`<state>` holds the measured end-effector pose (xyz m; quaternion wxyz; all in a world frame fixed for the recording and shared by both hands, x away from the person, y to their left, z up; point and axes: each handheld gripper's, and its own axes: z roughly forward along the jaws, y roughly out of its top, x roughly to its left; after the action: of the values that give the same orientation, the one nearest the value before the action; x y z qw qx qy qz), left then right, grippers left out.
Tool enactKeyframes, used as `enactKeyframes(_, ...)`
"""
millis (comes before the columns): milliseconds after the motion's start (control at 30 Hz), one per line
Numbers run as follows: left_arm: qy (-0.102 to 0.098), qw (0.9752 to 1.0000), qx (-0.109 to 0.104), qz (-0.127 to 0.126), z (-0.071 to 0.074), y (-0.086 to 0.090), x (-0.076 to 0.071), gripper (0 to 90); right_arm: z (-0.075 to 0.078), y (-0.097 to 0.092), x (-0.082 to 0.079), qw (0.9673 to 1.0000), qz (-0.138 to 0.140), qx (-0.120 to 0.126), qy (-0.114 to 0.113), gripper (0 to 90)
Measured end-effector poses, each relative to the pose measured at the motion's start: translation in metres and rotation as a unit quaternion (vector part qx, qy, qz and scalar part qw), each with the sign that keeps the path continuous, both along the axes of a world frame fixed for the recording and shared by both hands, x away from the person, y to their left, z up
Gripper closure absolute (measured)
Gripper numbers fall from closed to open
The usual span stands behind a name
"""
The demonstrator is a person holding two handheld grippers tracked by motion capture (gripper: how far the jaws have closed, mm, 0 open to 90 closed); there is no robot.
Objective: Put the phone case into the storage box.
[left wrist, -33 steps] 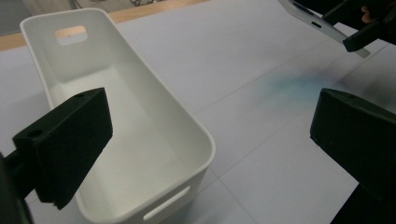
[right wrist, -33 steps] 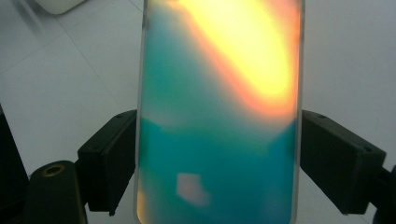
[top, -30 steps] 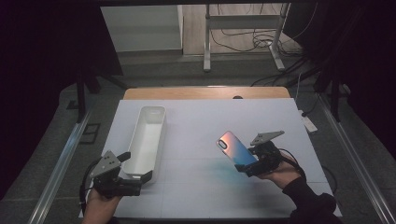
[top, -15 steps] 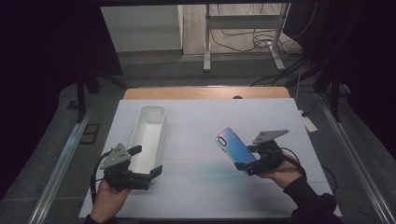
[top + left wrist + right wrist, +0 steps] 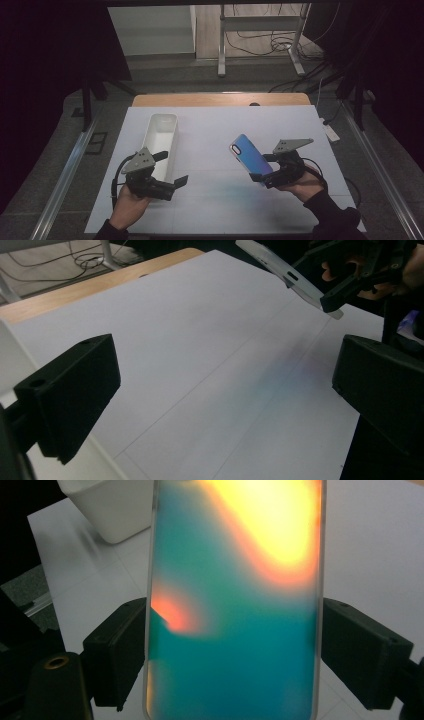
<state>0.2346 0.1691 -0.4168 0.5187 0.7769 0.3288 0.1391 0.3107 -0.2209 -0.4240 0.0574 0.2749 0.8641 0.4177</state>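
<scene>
1. The right gripper (image 5: 261, 176) clamps the phone case (image 5: 251, 158) by its 2 long edges, near the table's (image 5: 210, 120) right edge.
2. The case tilts up, clear of the tabletop.
3. The left gripper (image 5: 172, 167) stands open with nothing between its jaws, near the front left corner.
4. It sits beside the white tray's (image 5: 161, 132) near end.

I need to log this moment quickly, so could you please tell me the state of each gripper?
Left gripper: open, empty, beside the long white plastic tray.
Right gripper: closed on the iridescent blue-green phone case, held above the table.
</scene>
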Motion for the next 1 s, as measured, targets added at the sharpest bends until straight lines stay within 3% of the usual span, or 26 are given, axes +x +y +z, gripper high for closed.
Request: enactKeyframes(1000,0.002,0.9974,-0.018,-0.070,0.010,-0.040,0.021,0.1,0.013,0.006,-0.009,0.9984,0.035,0.042,-0.018,17.0)
